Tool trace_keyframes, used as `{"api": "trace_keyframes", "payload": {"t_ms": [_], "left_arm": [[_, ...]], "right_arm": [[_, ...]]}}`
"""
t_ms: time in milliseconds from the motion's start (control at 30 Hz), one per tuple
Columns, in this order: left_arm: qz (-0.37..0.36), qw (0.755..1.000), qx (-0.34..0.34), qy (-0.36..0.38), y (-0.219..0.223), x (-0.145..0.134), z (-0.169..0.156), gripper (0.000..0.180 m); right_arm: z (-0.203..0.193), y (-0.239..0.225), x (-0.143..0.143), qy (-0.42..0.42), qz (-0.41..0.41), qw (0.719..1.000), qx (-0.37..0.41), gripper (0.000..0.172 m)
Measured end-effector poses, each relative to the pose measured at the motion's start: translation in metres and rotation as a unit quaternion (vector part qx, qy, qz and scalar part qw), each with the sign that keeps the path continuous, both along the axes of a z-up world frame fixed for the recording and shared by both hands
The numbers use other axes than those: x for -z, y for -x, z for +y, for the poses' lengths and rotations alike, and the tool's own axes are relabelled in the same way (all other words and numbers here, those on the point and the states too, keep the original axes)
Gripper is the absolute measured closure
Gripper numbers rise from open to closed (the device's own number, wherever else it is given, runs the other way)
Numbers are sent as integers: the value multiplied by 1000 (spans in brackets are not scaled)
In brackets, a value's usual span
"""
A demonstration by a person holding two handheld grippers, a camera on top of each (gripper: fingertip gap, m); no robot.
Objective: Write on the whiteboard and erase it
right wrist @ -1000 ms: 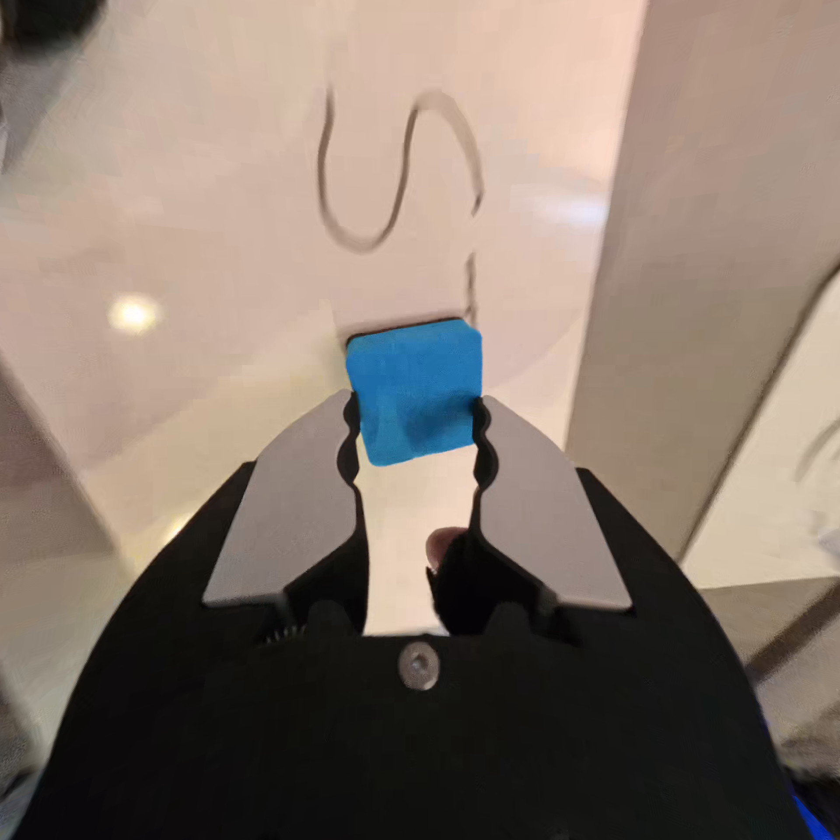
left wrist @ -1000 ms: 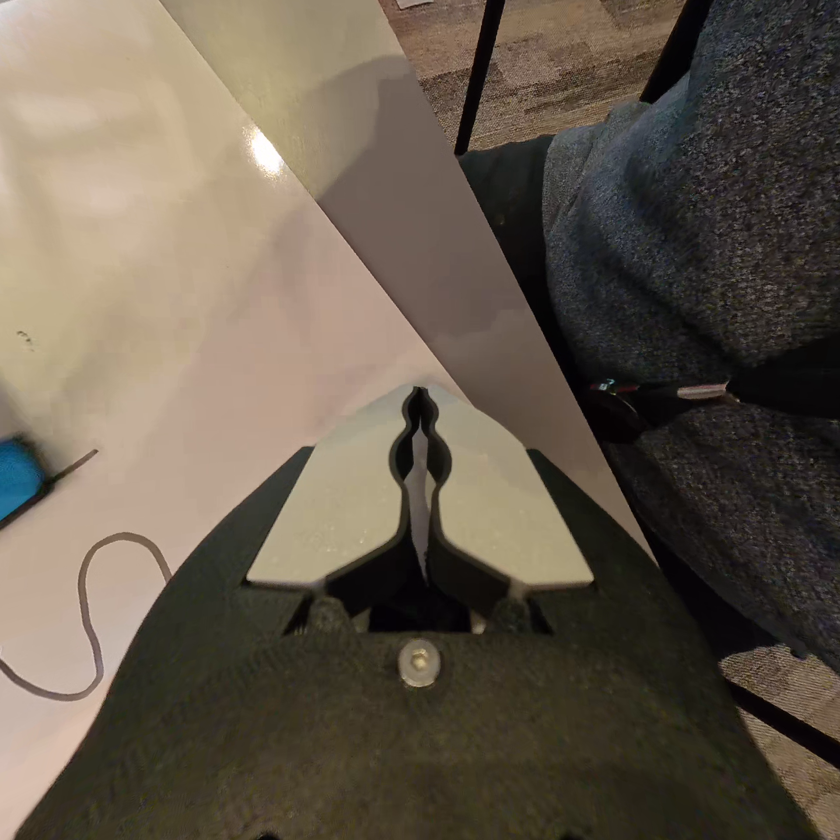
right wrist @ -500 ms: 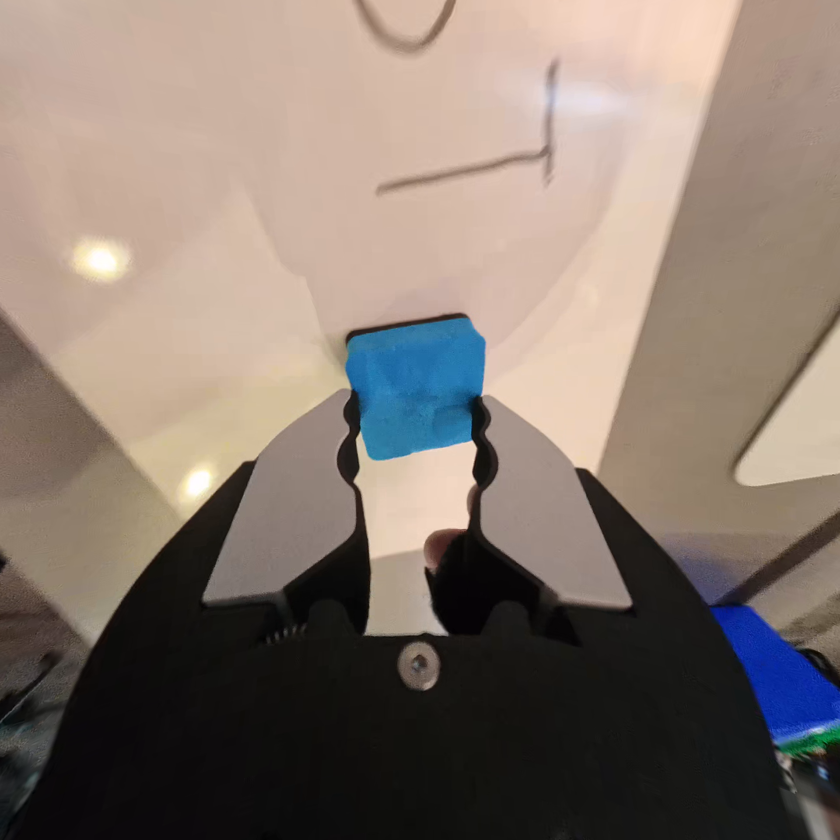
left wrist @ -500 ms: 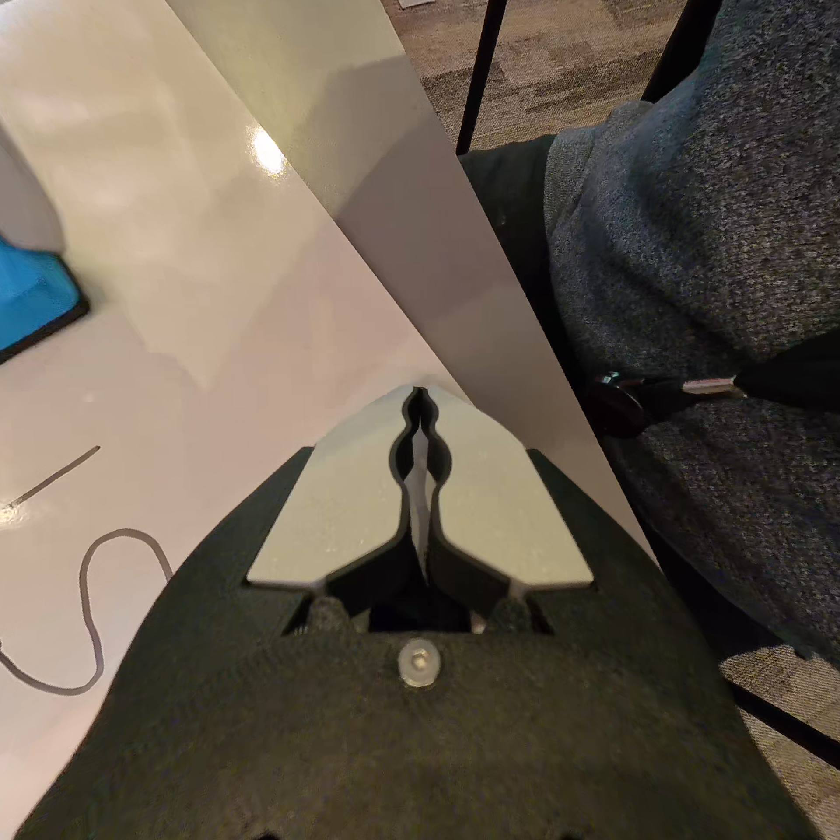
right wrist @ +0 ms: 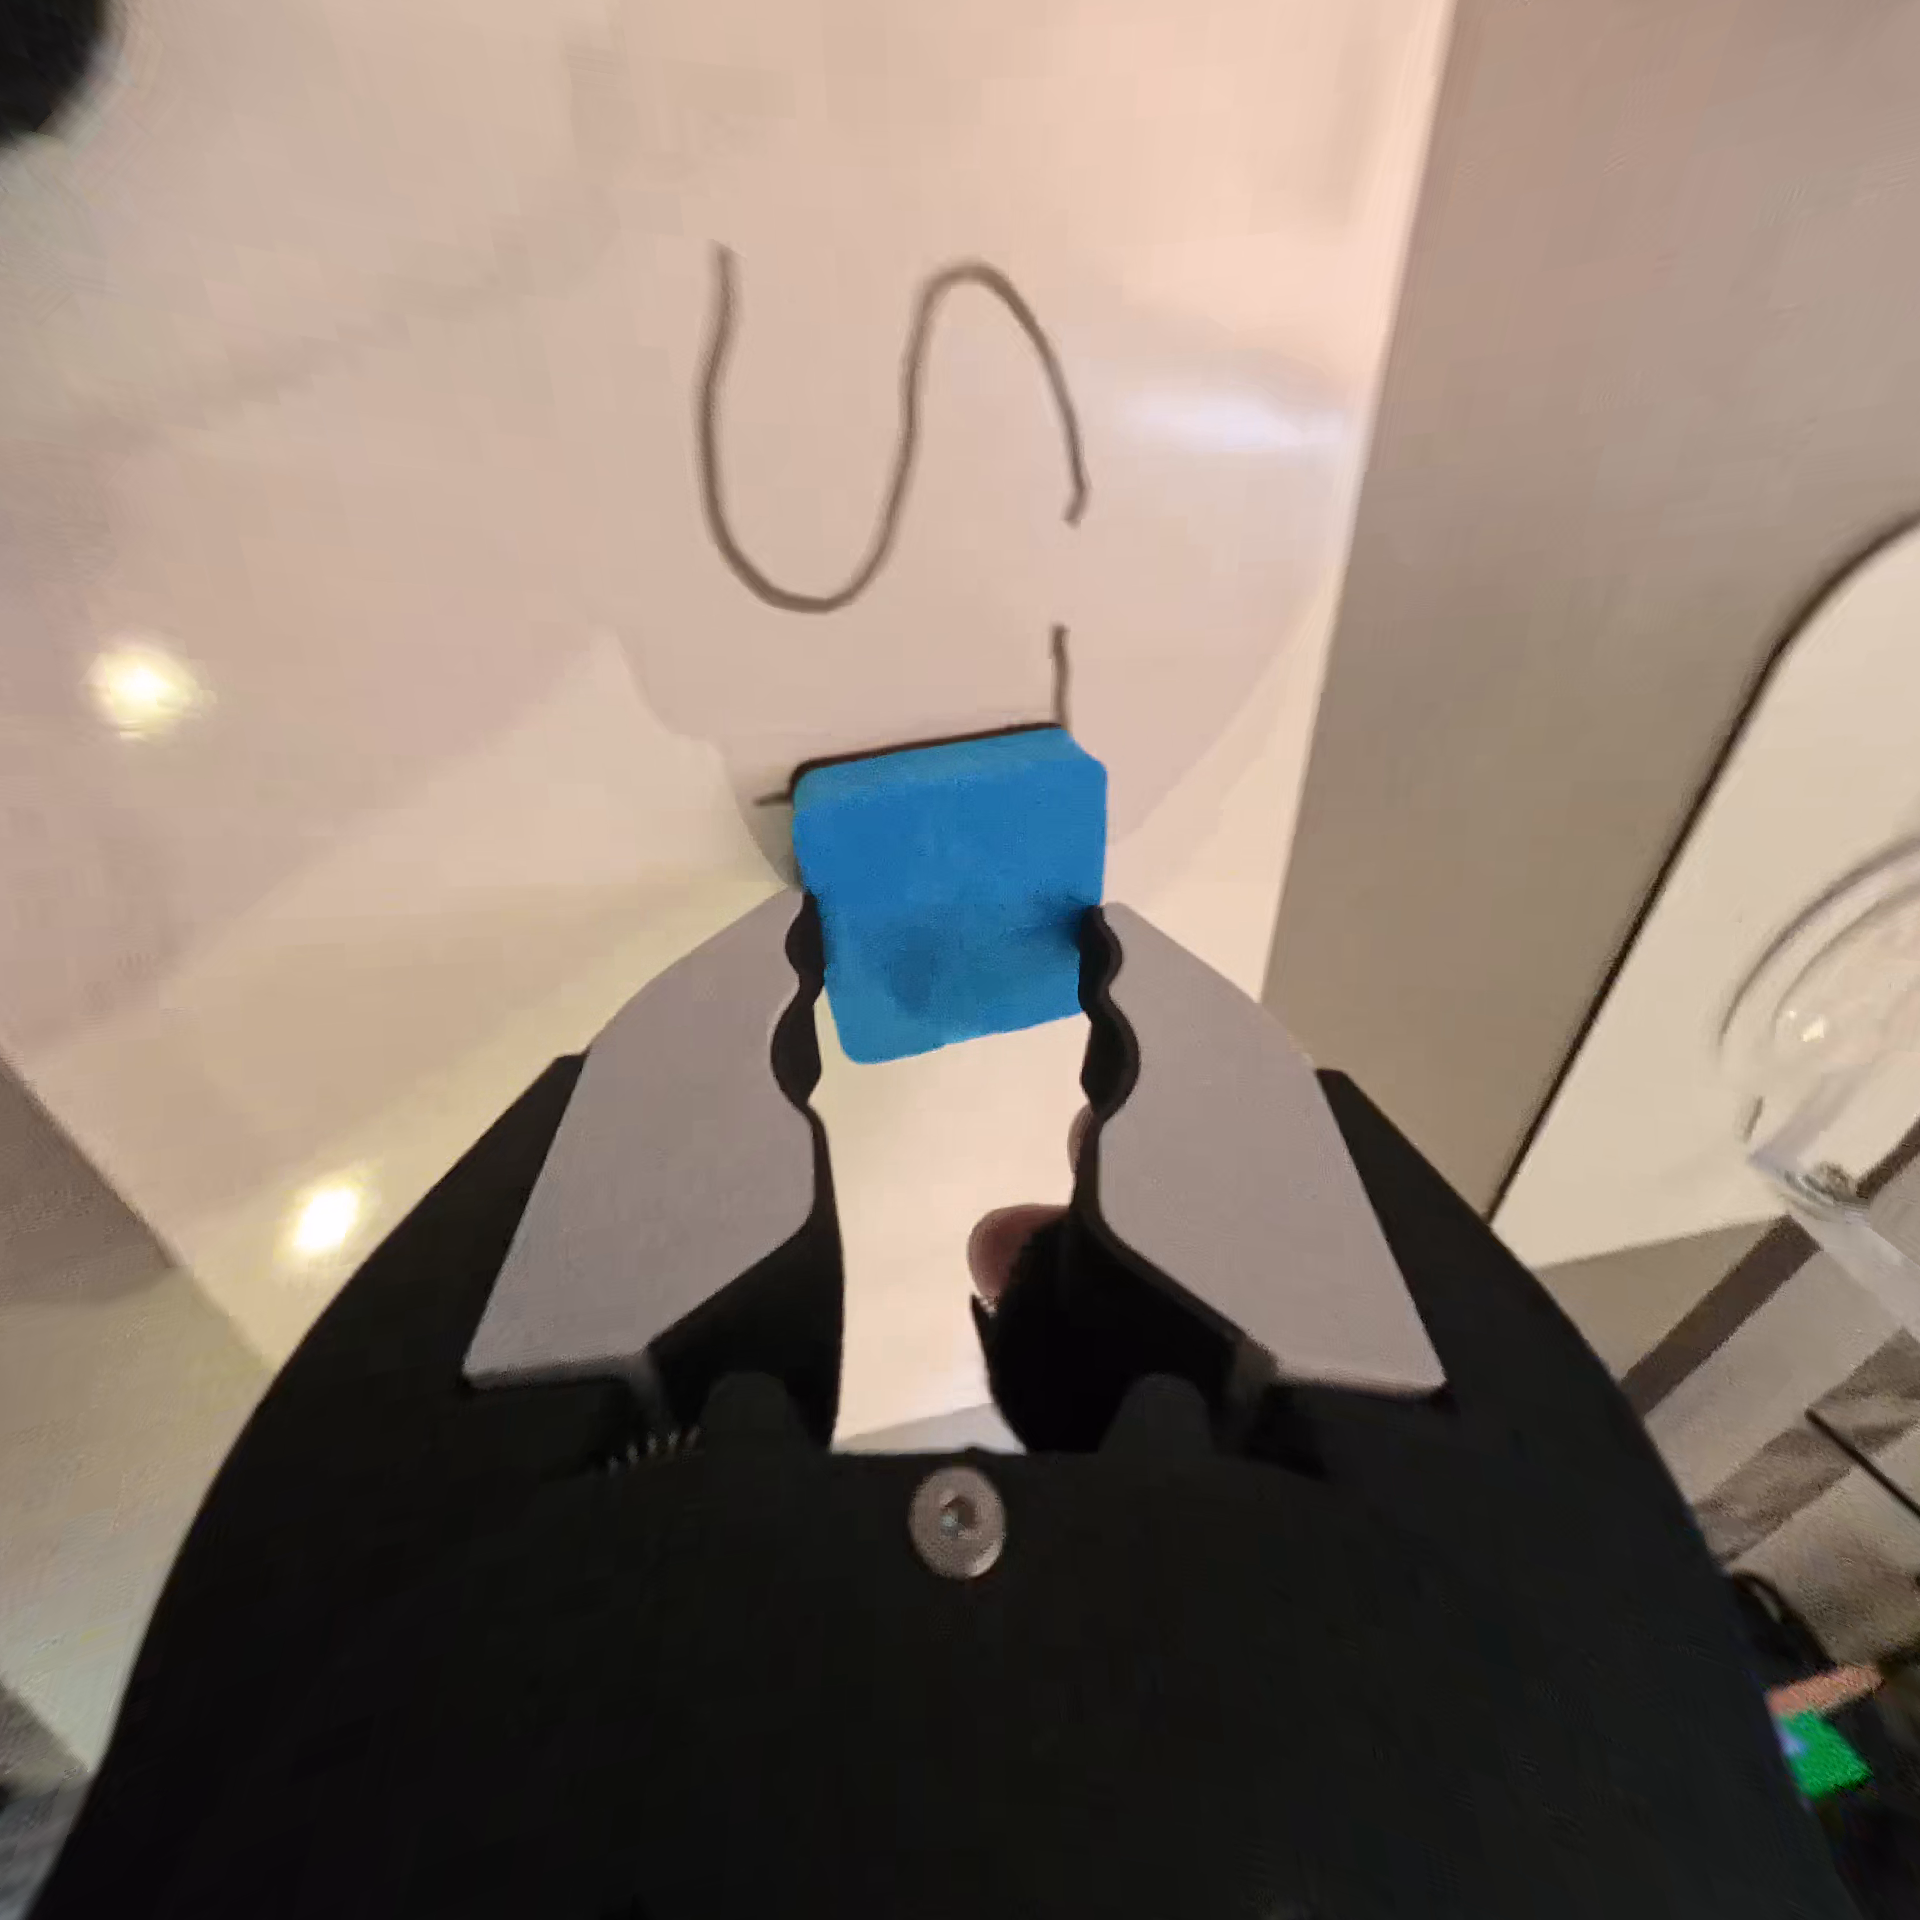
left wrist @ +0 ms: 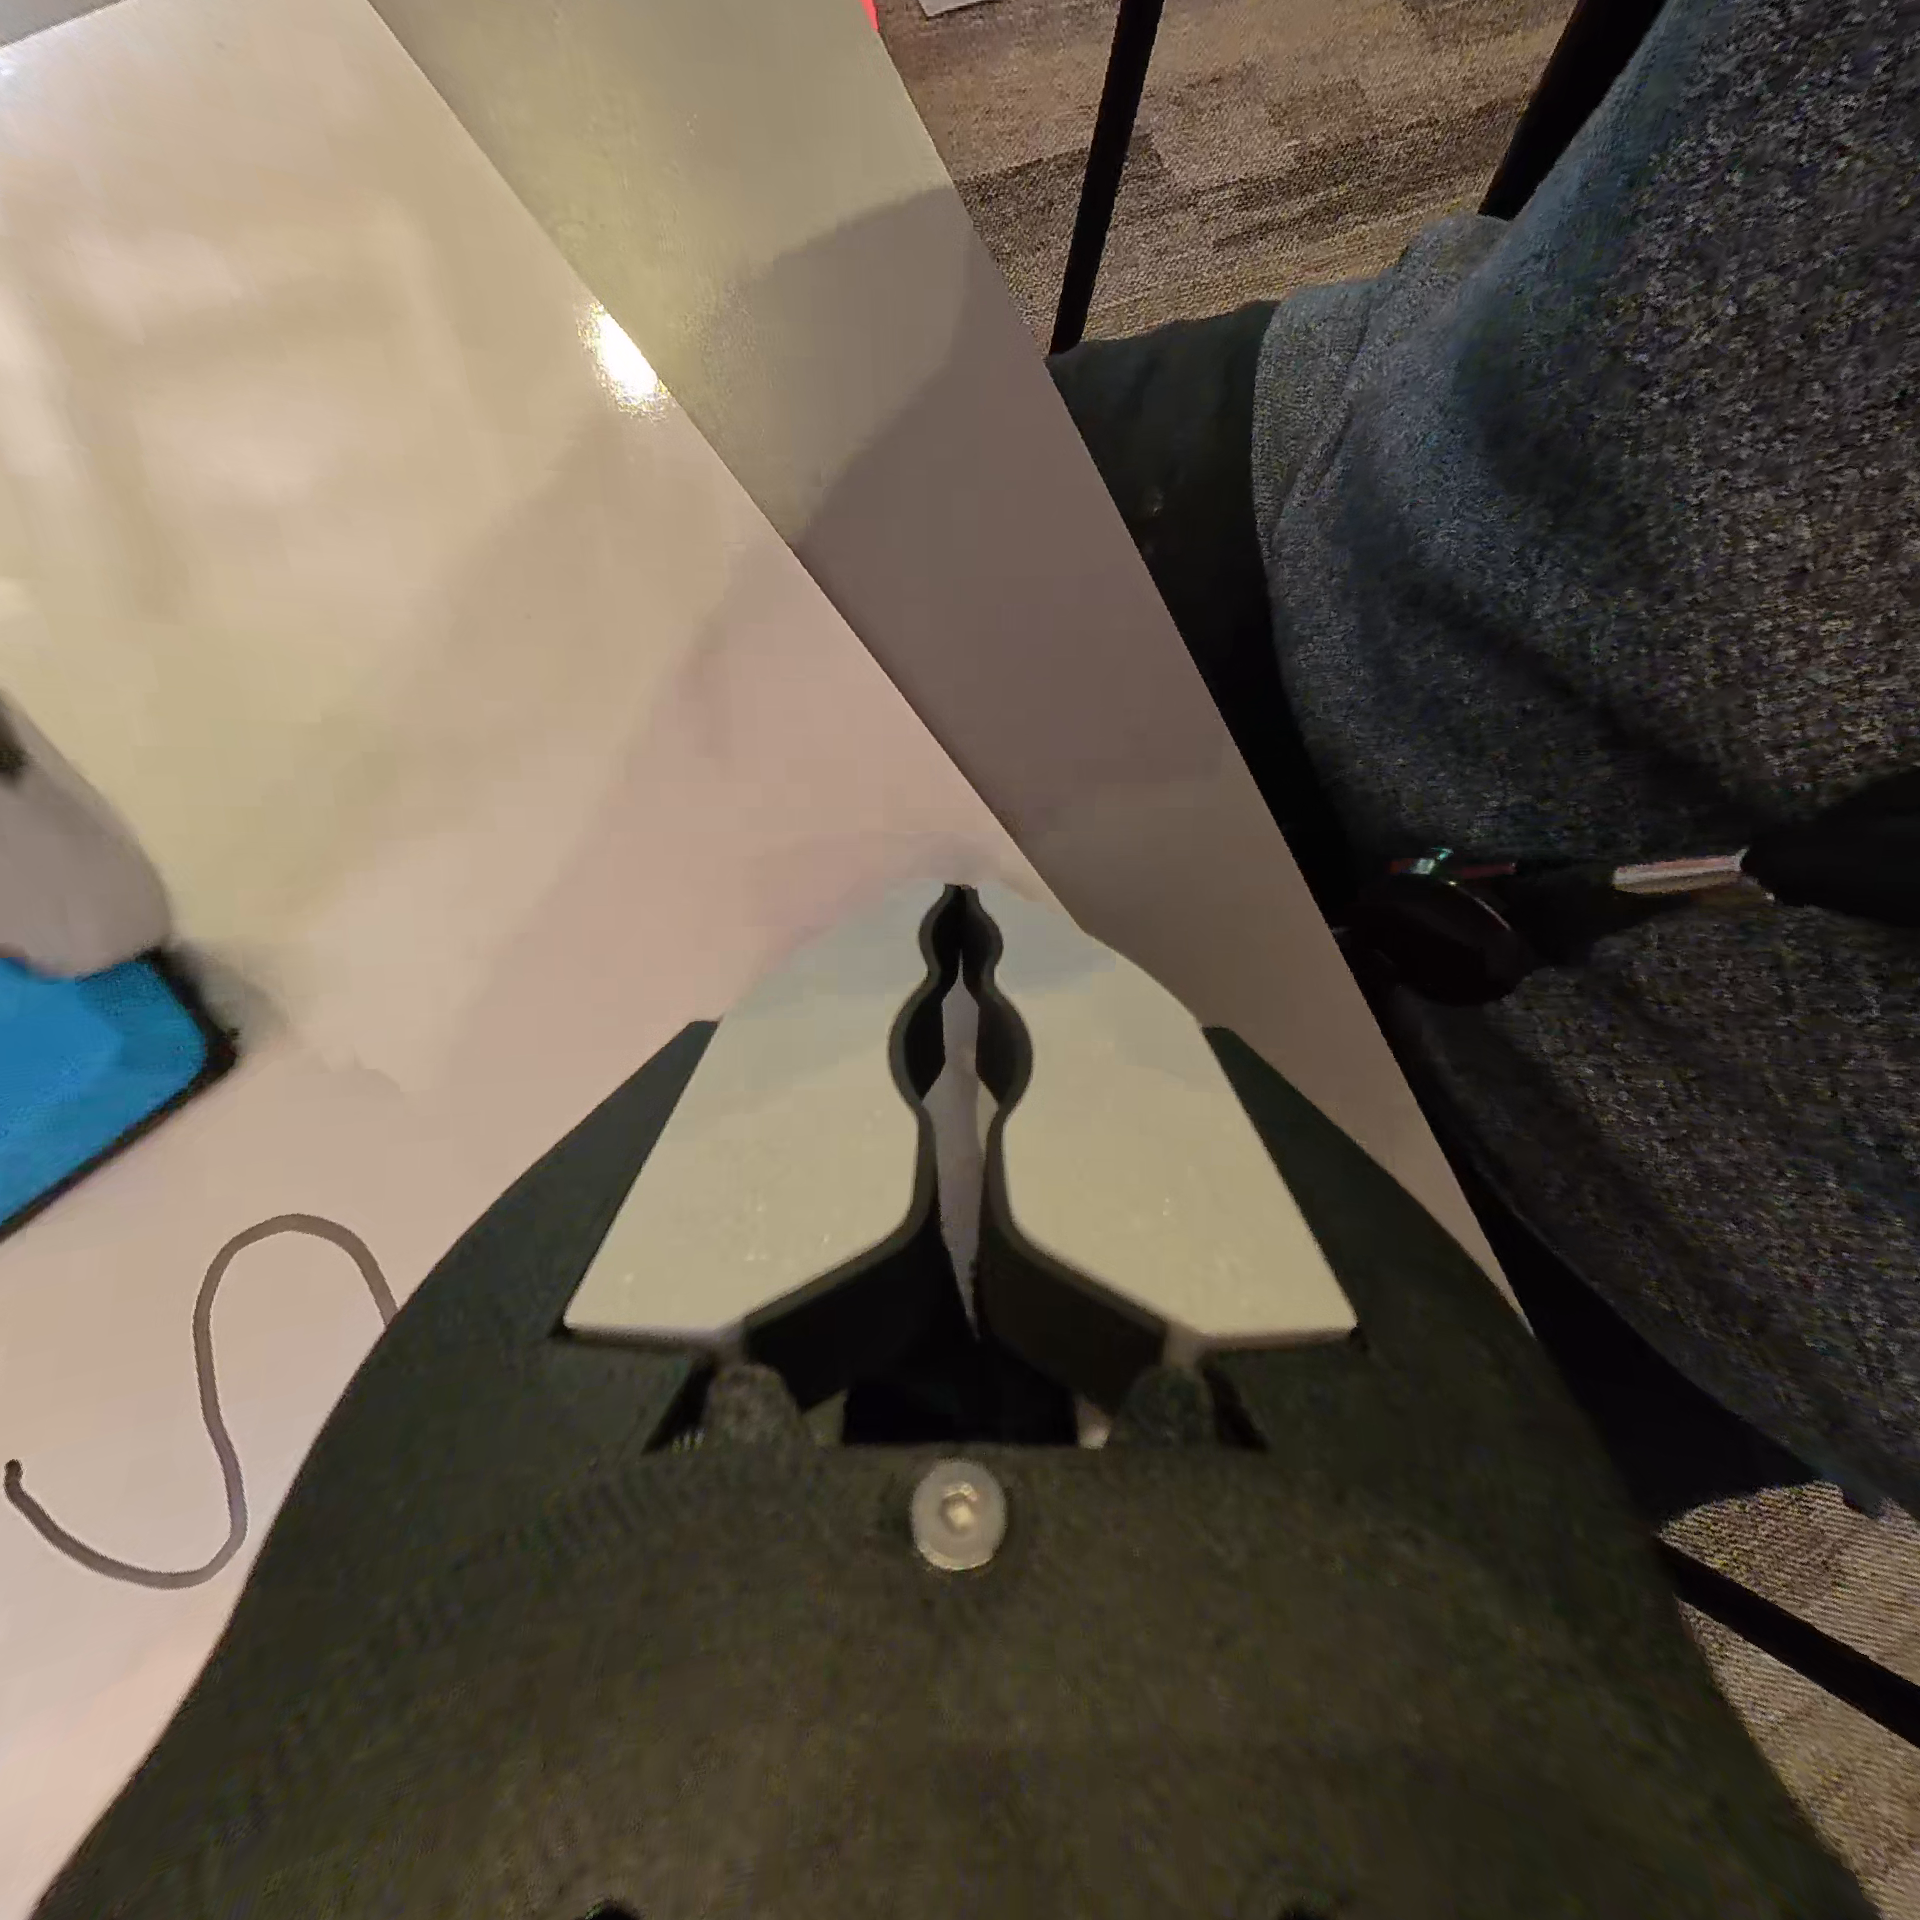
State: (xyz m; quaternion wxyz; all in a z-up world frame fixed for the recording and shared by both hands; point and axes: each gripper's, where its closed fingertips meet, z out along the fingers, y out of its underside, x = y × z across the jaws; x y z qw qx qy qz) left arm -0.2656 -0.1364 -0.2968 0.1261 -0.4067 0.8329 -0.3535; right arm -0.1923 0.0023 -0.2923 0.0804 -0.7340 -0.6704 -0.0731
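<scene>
Glossy whiteboard (right wrist: 416,520) filled the right wrist view, with a dark squiggle (right wrist: 883,436) at upper centre. Right gripper (right wrist: 951,925) had its jaws clamped on a blue eraser (right wrist: 951,894) pressed to the board. Only the left view showed carpet (left wrist: 1247,135) and a grey sweater (left wrist: 1610,520) at right; left gripper (left wrist: 961,914) jaws were together, the eraser (left wrist: 83,1081) at left edge.

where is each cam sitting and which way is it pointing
Left wrist view: rides the left gripper, jaws shut, looking down at the whiteboard edge; the person's grey sweater shows at right.
Right wrist view: rides the right gripper, facing the whiteboard; its pads grip the blue eraser; a fingertip shows.
Shared: whiteboard, curvy marker line, blue eraser.
</scene>
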Motion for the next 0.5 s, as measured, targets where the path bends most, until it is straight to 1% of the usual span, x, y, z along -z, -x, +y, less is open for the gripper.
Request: {"api": "trace_keyframes", "payload": {"t_ms": [33, 67, 100, 133, 167, 200, 233, 267, 300, 333, 367, 400, 433, 467, 500], "left_arm": [[1, 1000, 0, 1, 0, 0, 0, 180], [0, 1000, 0, 0, 0, 0, 0, 180], [-1, 1000, 0, -1, 0, 0, 0, 180], [-1, 1000, 0, -2, 0, 0, 0, 180], [0, 1000, 0, 0, 0, 0, 0, 180], [1, 1000, 0, 1, 0, 0, 0, 180], [0, 1000, 0, 0, 0, 0, 0, 180], [-2, 1000, 0, -2, 0, 0, 0, 180], [-2, 1000, 0, -3, 0, 0, 0, 180], [-1, 1000, 0, -2, 0, 0, 0, 180], [-1, 1000, 0, -1, 0, 0, 0, 180], [-1, 1000, 0, -1, 0, 0, 0, 180], [-2, 1000, 0, -2, 0, 0, 0, 180], [-4, 1000, 0, -4, 0, 0, 0, 180], [-5, 1000, 0, -5, 0, 0, 0, 180]], "right_arm": [[-9, -2, -1, 33, -3, 999, -8, 123], [-15, -10, -3, 66, -5, 998, 1, 123], [-3, -21, -2, 50, -18, 998, 23, 123], [17, -25, 0, 3, -27, 999, 38, 122], [23, -14, 0, -12, -11, 999, 30, 123], [14, 3, 0, 4, 14, 1000, -2, 123], [-5, 16, -1, 48, 39, 998, -31, 123], [-14, 12, -3, 79, 31, 996, -27, 123], [-2, -2, -2, 59, 3, 998, -10, 123], [21, -14, 0, 11, -22, 999, 21, 122], [29, -10, 0, -1, -20, 999, 29, 123], [21, 1, 0, 9, -17, 1000, -3, 123], [0, 17, -1, 47, 14, 997, -52, 123], [-14, 18, -2, 81, 26, 994, -62, 123], [-7, 4, -2, 75, 1, 996, -41, 123]]}}
